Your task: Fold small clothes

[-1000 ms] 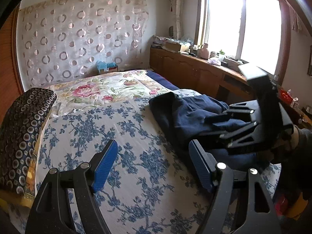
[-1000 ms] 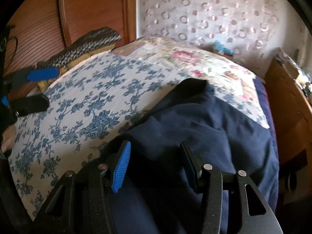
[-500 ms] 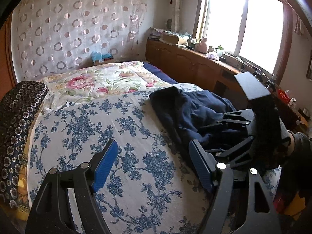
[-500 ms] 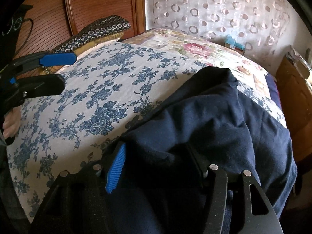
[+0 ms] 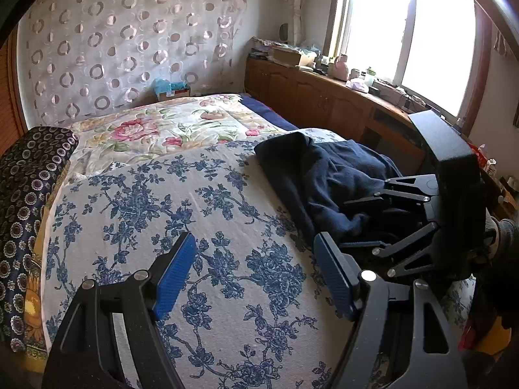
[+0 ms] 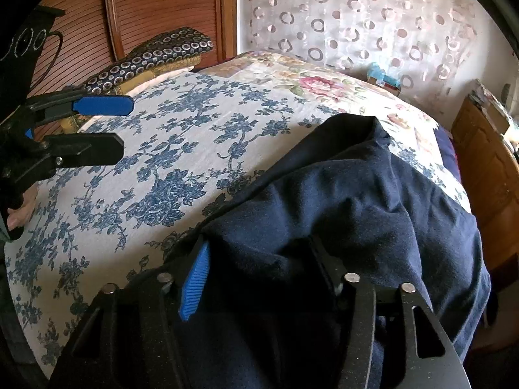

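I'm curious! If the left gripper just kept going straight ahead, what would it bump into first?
Probably the blue-flowered bedspread: the open left gripper points across it, slightly downward. Depth is hard to judge.

Right gripper fingers half-buried under garment

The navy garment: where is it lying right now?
The navy garment lies crumpled on the blue-floral bedspread, on the window side of the bed, with the right gripper pushed into its near edge.

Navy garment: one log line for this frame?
stage: pre-fold | navy garment: crumpled on floral sheet | right gripper: open, fingers in garment | left gripper: open, empty, above sheet
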A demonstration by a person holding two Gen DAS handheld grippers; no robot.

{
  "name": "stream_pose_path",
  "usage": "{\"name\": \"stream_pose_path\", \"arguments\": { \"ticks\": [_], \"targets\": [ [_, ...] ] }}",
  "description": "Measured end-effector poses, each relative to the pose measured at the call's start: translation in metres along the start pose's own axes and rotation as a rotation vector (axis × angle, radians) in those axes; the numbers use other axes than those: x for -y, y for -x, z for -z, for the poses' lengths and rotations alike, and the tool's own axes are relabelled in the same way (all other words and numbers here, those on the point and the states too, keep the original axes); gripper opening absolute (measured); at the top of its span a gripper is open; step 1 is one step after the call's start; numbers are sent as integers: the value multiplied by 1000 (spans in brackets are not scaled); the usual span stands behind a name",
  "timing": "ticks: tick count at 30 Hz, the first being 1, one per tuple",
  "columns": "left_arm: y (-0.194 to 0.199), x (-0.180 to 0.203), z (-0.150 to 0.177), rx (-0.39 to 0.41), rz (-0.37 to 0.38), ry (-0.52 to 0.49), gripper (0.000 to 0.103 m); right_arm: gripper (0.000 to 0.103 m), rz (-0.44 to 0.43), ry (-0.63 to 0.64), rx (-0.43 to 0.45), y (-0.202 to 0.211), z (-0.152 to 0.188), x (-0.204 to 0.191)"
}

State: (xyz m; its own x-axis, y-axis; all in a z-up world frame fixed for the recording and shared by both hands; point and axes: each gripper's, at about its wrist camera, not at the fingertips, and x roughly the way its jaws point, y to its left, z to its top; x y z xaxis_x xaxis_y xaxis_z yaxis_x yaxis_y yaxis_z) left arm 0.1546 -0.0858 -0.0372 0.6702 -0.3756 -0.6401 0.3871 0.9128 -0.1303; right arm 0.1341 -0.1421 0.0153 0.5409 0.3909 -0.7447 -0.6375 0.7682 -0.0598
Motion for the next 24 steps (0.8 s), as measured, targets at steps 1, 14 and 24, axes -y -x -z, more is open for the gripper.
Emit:
{"name": "stream_pose_path", "arguments": {
  "ticks": [1, 14, 24],
  "targets": [
    [0, 0, 0, -1, -1, -1, 76, 50, 6, -9, 1, 0, 0, 1],
    [-2, 5, 1, -10, 10, -16, 76, 11, 100, -135, 181, 73, -18, 66],
    [-3, 11, 3, -22, 16, -24, 76, 11, 467, -255, 73, 45, -17, 169]
  ]
}}
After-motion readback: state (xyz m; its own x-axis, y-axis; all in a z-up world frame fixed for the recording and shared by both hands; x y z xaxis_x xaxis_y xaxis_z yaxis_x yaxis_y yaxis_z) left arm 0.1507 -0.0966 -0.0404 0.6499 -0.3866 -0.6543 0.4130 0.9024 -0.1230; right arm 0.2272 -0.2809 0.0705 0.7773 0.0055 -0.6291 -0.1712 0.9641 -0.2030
